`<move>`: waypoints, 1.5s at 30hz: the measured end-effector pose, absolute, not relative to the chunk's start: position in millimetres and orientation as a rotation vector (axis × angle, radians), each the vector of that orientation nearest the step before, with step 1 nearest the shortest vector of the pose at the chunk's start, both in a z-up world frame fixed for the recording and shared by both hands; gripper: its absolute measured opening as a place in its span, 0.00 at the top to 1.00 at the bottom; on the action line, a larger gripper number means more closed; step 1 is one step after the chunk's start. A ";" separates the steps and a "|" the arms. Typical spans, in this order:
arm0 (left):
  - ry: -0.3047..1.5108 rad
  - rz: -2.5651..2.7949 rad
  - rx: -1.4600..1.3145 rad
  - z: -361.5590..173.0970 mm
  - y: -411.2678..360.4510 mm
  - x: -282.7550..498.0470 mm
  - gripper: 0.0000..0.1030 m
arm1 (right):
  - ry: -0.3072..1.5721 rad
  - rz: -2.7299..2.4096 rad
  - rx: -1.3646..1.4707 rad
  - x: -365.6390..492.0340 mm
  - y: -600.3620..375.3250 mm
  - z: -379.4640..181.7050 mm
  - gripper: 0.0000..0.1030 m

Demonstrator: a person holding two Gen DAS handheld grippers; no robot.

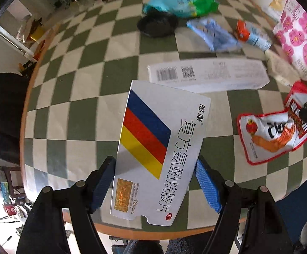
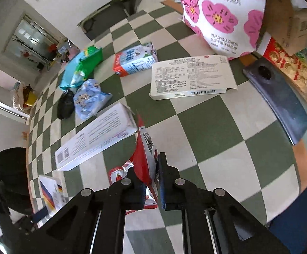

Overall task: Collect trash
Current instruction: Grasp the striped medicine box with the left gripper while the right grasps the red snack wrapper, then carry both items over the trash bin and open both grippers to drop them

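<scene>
My left gripper [image 1: 155, 167] is shut on a white medicine box [image 1: 159, 148] with blue, red and yellow stripes, held above the checkered table. My right gripper [image 2: 151, 169] is shut on a red and white snack wrapper [image 2: 145, 152], lifted on edge; the same wrapper shows at the right of the left wrist view [image 1: 269, 133]. Other trash lies on the table: a long white box [image 2: 96, 139], a flat white medicine box [image 2: 191, 76], a milk carton [image 2: 134, 59], a blue wrapper [image 2: 90, 99] and a blue-green bag [image 2: 81, 67].
A pink-flowered paper bag [image 2: 227, 14] stands at the back right. A dark phone [image 2: 278, 99] and a red box [image 2: 288, 67] lie at the right. A black object [image 2: 65, 103] lies near the blue wrapper. The round table's rim [image 1: 24, 114] curves at left.
</scene>
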State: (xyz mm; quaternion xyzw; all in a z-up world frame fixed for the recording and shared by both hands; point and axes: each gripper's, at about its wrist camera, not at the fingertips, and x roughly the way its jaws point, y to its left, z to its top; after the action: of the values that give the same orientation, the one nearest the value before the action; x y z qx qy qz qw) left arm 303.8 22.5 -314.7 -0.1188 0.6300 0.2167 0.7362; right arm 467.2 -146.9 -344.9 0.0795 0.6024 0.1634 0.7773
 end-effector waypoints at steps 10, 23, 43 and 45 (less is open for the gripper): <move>1.255 0.450 -0.308 -264.7 46.6 236.4 0.28 | 1.230 0.392 0.185 385.3 -145.9 -296.6 0.90; 1.283 0.410 -0.389 -281.6 65.2 62.8 0.28 | 1.226 0.396 0.144 183.1 -129.2 -272.6 0.90; 1.601 0.506 -0.911 -632.3 104.2 -28.7 0.28 | 1.606 0.353 0.023 41.7 -101.8 -595.3 0.90; 1.610 0.508 -0.925 -656.9 105.8 -27.0 0.28 | 1.628 0.343 0.027 44.1 -98.9 -635.8 0.90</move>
State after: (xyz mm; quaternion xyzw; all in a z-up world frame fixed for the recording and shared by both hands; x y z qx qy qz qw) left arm -27.0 105.8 -656.9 -0.3944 0.6865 0.2167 0.5712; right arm 44.1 -98.9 -635.8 0.0120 0.7232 0.1524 0.6735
